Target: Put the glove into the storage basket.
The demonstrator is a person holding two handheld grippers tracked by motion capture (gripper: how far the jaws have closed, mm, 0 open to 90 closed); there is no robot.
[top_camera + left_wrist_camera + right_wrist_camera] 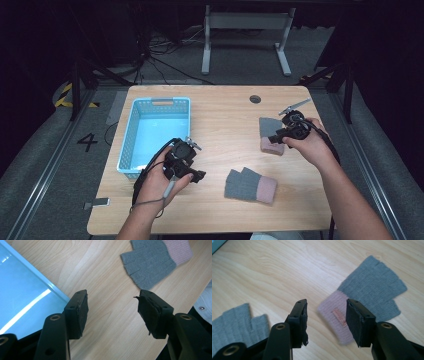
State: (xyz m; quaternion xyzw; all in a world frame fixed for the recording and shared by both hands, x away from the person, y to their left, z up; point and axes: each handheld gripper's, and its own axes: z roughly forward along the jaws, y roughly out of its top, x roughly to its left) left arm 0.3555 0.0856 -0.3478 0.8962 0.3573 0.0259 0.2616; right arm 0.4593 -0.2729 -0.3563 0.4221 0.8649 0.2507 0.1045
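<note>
On the wooden table [220, 115] lie two fingerless gloves and one light-blue basket [131, 135], which stands at its left side. Each glove is grey knit with a pink ribbed cuff. The far glove [270, 134] lies flat near the right edge, a small tag on its cuff in the right gripper view; the right gripper [281, 134] hangs over its cuff, jaws spread, gripping nothing. The near glove [250, 185] lies toward the front edge, right of the left gripper [192, 161], whose jaws stand apart and empty beside the basket.
</note>
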